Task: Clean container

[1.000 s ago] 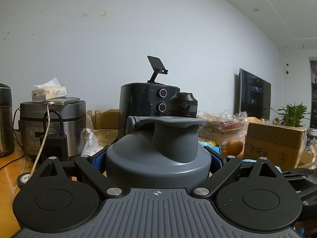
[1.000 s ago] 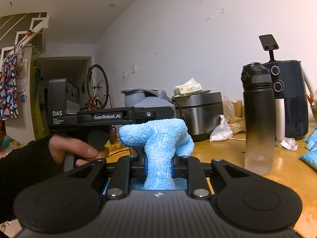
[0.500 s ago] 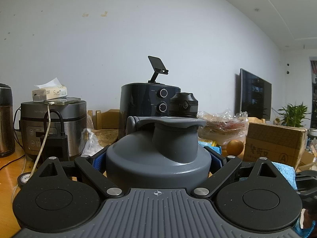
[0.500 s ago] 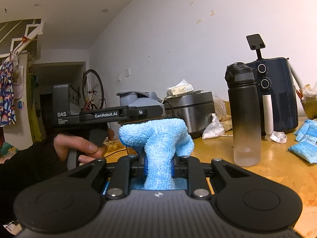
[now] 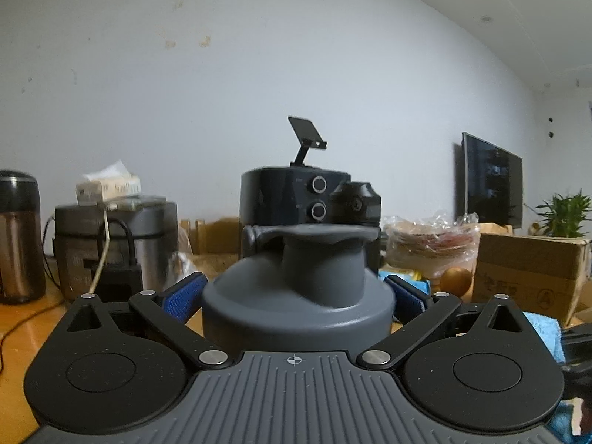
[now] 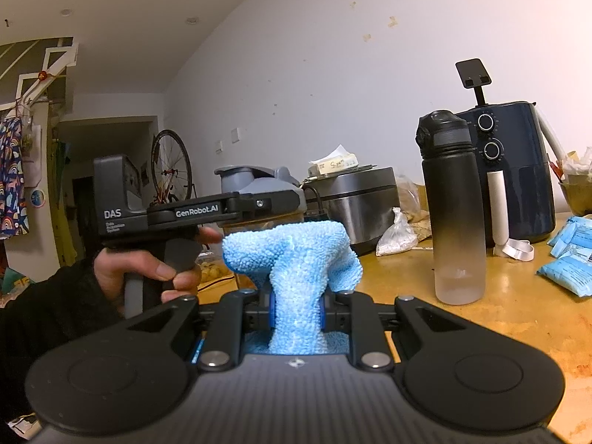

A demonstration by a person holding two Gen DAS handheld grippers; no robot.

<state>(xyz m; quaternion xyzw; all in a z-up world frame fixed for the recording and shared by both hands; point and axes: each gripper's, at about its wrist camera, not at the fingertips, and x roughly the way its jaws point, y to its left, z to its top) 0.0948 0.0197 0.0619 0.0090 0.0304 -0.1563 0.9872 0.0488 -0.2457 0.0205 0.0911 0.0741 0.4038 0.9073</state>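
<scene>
In the left wrist view the container's grey lid (image 5: pixel 296 296), with its flip cap, fills the space between my left gripper's (image 5: pixel 296 301) blue pads (image 5: pixel 183 298). That gripper is shut on the container just below the lid. The right wrist view shows the same container (image 6: pixel 259 188) held level in the left gripper (image 6: pixel 222 211), with a hand (image 6: pixel 148 270) on the handle. My right gripper (image 6: pixel 296 312) is shut on a light blue microfibre cloth (image 6: pixel 296 259), which bulges up beyond the fingertips. The cloth sits close beside the container's lower right. Part of the cloth (image 5: pixel 544 329) also shows at the left view's right edge.
On the wooden table (image 6: pixel 518 314) stand a black water bottle (image 6: pixel 453 203), a dark air fryer (image 6: pixel 518 170), a rice cooker (image 6: pixel 355 207) with a tissue pack on top, and blue packets (image 6: pixel 569 259). A cardboard box (image 5: pixel 529 273), bagged food (image 5: pixel 429 244) and a thermos (image 5: pixel 18 236) stand nearby.
The right wrist view has swung right, so the black bottle sits further left in it. The blue cloth has come into the left view's right edge. Both grips are unchanged.
</scene>
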